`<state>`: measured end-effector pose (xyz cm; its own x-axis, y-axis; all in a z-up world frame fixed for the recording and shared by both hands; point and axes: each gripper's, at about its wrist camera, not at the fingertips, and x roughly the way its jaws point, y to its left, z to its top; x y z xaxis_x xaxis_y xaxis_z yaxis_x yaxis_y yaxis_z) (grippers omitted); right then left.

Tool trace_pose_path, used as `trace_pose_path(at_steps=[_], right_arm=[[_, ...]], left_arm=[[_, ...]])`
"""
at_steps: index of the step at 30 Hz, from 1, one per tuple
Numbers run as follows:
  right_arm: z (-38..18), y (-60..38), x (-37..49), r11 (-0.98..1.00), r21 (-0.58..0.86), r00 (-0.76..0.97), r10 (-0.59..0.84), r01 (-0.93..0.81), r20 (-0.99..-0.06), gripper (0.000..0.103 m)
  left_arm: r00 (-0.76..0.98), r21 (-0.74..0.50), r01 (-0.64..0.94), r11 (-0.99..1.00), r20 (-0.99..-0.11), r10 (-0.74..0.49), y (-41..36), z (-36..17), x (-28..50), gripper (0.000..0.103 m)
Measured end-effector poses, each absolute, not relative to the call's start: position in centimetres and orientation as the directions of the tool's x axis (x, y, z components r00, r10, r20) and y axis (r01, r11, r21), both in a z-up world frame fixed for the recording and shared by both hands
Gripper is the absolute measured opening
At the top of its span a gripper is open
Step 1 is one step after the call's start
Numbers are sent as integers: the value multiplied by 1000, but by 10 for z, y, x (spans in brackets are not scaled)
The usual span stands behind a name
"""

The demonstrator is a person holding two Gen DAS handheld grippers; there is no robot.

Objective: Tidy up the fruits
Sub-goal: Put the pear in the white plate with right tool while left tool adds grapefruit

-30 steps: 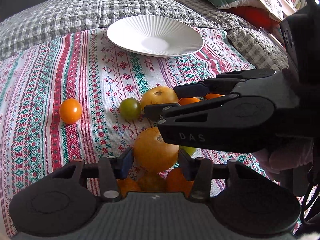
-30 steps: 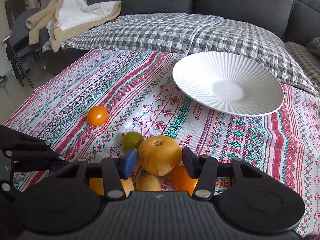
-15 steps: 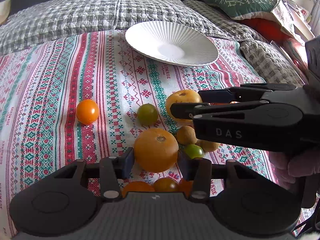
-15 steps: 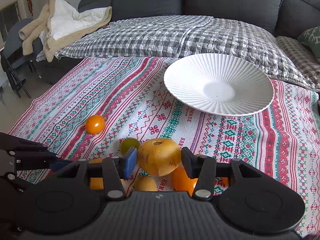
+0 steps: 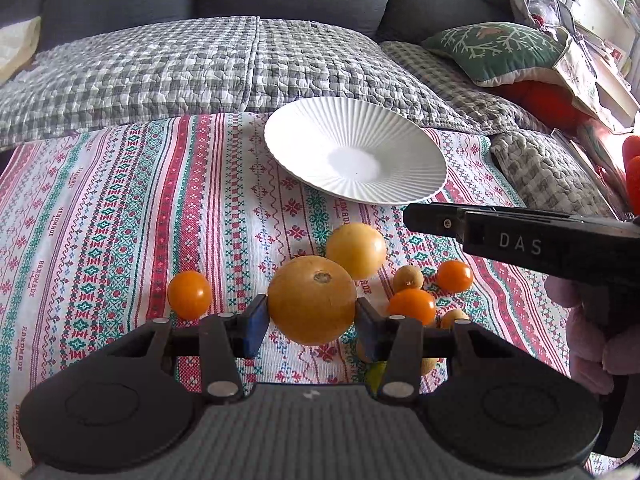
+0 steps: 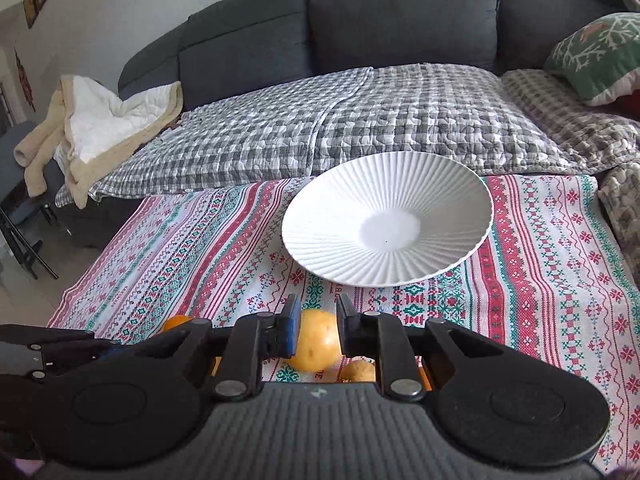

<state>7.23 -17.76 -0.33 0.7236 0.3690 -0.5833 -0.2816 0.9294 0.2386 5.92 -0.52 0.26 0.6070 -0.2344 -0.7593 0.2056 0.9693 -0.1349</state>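
Left gripper [image 5: 308, 314] clamps a large orange fruit [image 5: 312, 300]—right gripper [image 6: 318, 322], narrowly parted, empty, above a yellow fruit [image 6: 316, 346]—plate [image 6: 340, 200] beyond.

You've got 2 big yellow-orange fruits [image 5: 312, 300] [image 5: 356, 250], 3 small orange ones [image 5: 189, 294] [image 5: 412, 305] [image 5: 454, 276] and 1 plate [image 5: 304, 136]. Small tan fruits [image 5: 408, 278] [image 5: 454, 317]: 2 you can count for sure, any others are hidden. Also 1 green bit [image 5: 375, 374], mostly hidden, 1 striped cloth [image 5: 120, 220] and 1 green pillow [image 5: 496, 52].
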Motion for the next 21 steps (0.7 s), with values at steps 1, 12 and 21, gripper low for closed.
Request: trace_pose_path(at_steps=[1,12,21], right_arm=[[-5,-178,74,925,250,711,379,-285,-592,21],[-25,-157,82,907,248,644,418,-341,-641,63],[-39,-127,97,900,236,585,420,-366,-694,61]], left_arm=[[605,-142,203,969,-760,-238,-5,1,61,35],[568,-101,217,971,-796,-210,0,-10,50,35],[547,-91,211,973,-814,-195,11,-16,49,35]])
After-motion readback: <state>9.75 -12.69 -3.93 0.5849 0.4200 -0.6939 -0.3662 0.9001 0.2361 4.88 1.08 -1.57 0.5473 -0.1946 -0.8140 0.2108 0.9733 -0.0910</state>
